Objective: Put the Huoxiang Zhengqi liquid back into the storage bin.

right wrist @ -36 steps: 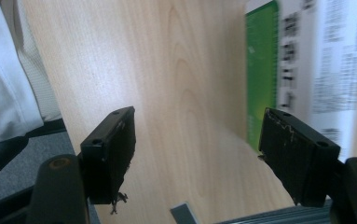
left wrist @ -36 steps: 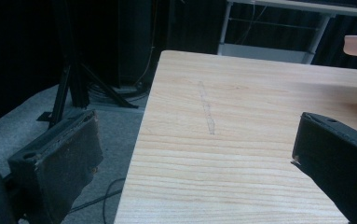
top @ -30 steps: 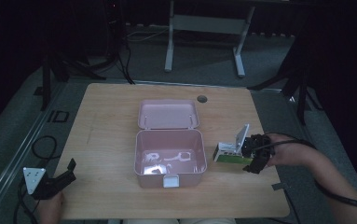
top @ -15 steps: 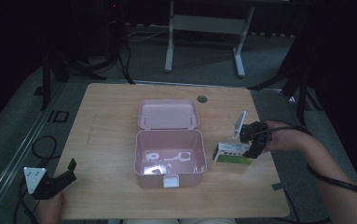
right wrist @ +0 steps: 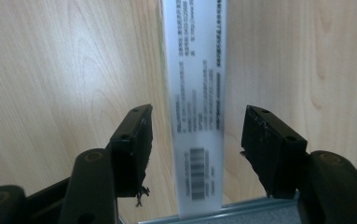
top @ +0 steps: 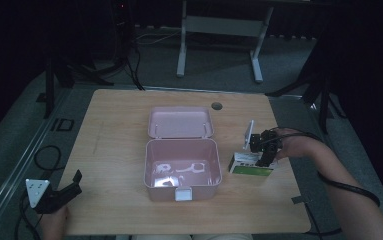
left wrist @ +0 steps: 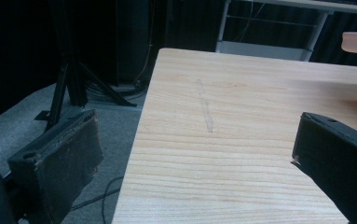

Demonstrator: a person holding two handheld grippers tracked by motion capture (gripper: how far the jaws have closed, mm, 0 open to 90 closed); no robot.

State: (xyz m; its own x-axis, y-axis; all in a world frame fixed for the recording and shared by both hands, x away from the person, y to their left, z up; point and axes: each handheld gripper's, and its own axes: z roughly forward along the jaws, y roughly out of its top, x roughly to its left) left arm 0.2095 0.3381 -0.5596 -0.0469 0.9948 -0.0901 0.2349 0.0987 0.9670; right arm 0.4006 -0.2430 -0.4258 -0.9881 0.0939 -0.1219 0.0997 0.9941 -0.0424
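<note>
Dark room all around, w/ a light wood counter (top: 119,130) sitting in the middle and metal stand legs (top: 219,40) behind it. Pink box (top: 181,167) is sitting open mid-counter, lid (top: 180,122) flipped back flat toward the far edge, some whitish bits inside that I can't make out. Small round hole (top: 216,106) in the counter near the far edge.

Right gripper (top: 265,150) is hovering just right of the pink box, over a green & white carton (top: 250,165) that's lying on the counter, touching or nearly touching it, can't tell which. In the right gripper view the jaws are standing apart, w/ the white printed side of the carton (right wrist: 199,102) (barcode and text on it) running up between them; neither pad is touching it.

Left gripper (top: 61,192) is resting at the near left corner of the counter, well apart from everything else, grey three-cornered plate (top: 36,189) on top. Left gripper view has its jaws spread wide w/ nothing between em, just bare wood ahead and grey floor (left wrist: 22,126) off the edge.
</note>
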